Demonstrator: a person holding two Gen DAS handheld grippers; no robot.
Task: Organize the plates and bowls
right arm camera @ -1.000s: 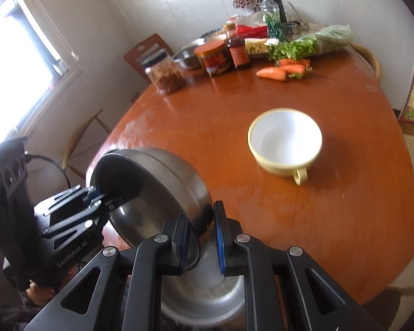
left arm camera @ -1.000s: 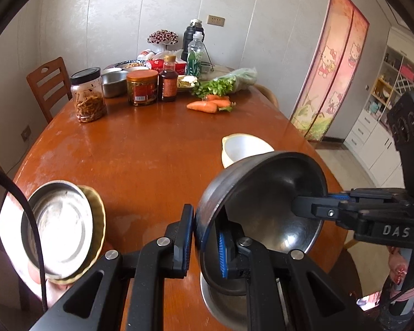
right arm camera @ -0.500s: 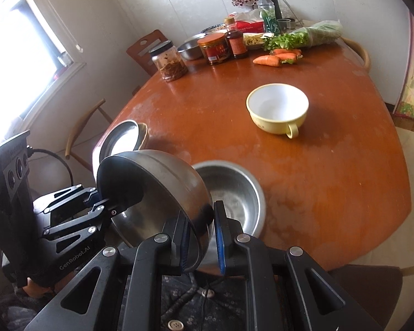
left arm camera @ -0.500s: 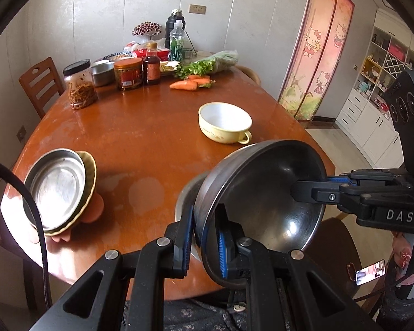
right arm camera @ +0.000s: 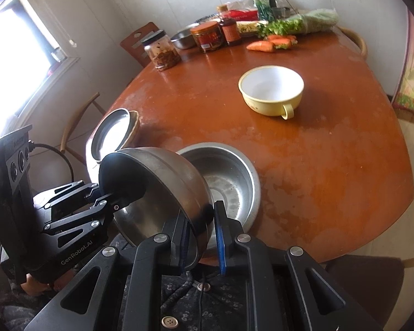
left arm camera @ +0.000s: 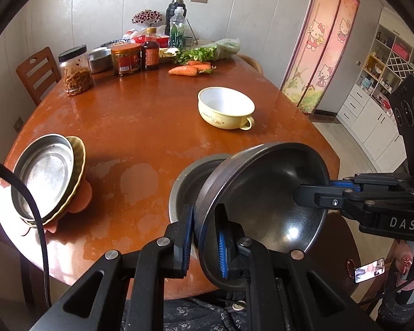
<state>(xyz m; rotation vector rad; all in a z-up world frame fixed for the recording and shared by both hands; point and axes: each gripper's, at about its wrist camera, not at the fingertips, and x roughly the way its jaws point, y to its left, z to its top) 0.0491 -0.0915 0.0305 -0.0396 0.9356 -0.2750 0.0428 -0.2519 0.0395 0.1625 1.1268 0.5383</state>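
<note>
Tilted dark steel bowl (left arm camera: pixel 265 201) is pinched by left gripper (left arm camera: pixel 204 237) and right gripper (right arm camera: pixel 200 237), above a silver basin (right arm camera: pixel 231 182); yellow handled cup (left arm camera: pixel 226 109) and stacked metal plates (left arm camera: pixel 44 173) sit apart.

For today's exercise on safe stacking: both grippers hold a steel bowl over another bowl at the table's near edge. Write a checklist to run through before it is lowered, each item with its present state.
1. Left gripper clamped on held bowl rim: ok.
2. Right gripper clamped on the opposite rim: ok.
3. Held bowl level: not ok, steeply tilted.
4. Lower bowl empty: ok.
5. Lower bowl fully on table: cannot tell, its near rim is hidden.
6. Yellow cup clear of the drop spot: ok.
</note>
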